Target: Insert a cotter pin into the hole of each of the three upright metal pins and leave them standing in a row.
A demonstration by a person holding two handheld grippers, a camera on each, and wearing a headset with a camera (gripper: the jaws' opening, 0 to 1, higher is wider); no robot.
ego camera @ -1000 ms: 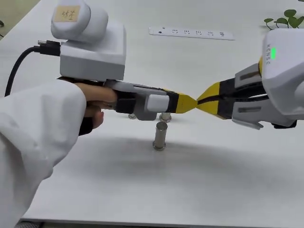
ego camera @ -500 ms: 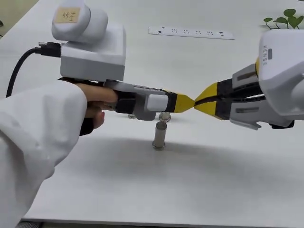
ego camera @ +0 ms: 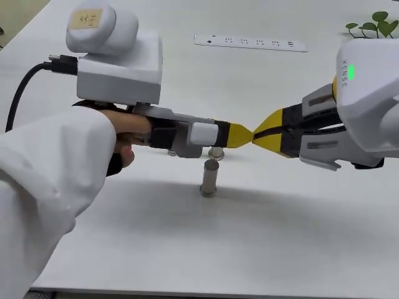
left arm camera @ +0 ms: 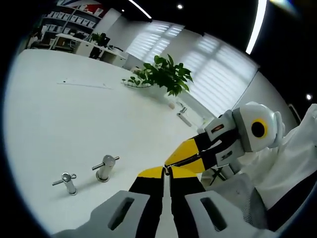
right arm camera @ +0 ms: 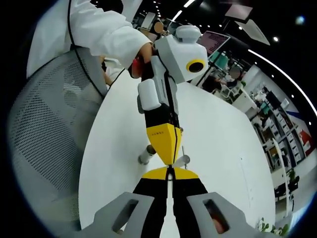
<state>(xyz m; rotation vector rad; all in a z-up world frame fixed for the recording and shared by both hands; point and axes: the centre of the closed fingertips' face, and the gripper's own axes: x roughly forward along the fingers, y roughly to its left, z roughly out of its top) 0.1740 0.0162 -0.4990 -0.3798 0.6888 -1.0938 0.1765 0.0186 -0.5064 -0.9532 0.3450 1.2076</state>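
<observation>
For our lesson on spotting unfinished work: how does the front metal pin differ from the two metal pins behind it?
The front metal pin shows no cotter pin through it; each of the rear metal pins carries a cotter pin crosswise near its top. The front metal pin stands alone, nearer the person; the rear metal pins stand side by side. All three are silvery and stand upright.

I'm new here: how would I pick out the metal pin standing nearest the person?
On the white table, find where the left hand-held gripper and right hand-held gripper face each other tip to tip. The metal pin stands just in front, bare, while the two pins behind carry cotter pins.
</observation>
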